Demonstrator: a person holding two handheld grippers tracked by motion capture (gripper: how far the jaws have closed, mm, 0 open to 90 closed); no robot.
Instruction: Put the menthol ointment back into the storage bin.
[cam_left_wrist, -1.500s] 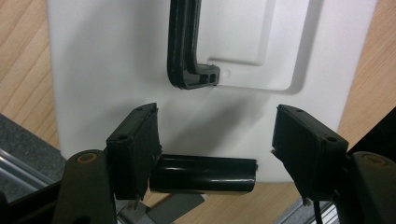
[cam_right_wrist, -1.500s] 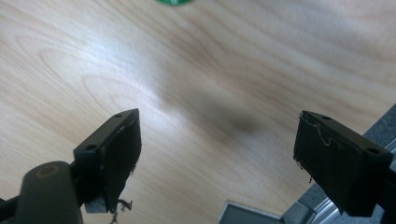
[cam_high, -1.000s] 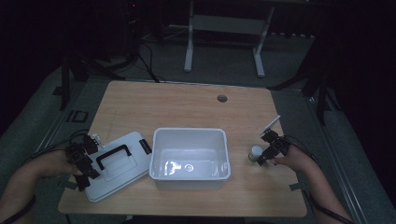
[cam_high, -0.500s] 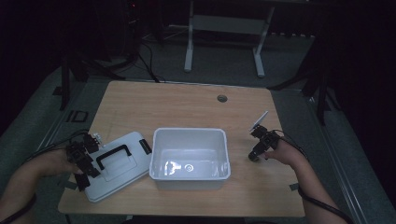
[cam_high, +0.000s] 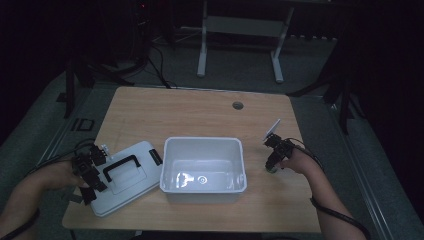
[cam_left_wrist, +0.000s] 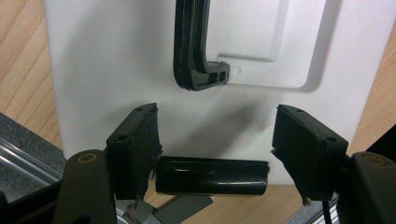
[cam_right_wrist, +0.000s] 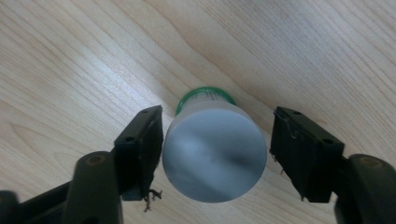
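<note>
A white bottle with a green band (cam_right_wrist: 215, 154) stands upright on the wooden table, right of the white bin (cam_high: 202, 141). My right gripper (cam_right_wrist: 217, 114) points down over it (cam_high: 272, 167). Its jaws have just been closing around the bottle; the left pad touches it and a thin gap remains at the right pad. The white lid (cam_high: 135, 182) with its black handle (cam_left_wrist: 191, 51) lies flat left of the bin. At the lid's near edge my left gripper (cam_left_wrist: 215, 111) (cam_high: 97, 172) is shut on the lid's black latch (cam_left_wrist: 211, 176).
The bin is open, with nothing in it but a glare spot. A round cable hole (cam_high: 237, 105) sits at the table's far side. The lid's corner overhangs the table's front left edge. A white desk frame (cam_high: 240, 25) stands on the dark floor beyond.
My right gripper has moved left and slightly down over the bottle, and its jaws have narrowed around it. The left hand, the lid and the bin have stayed put.
</note>
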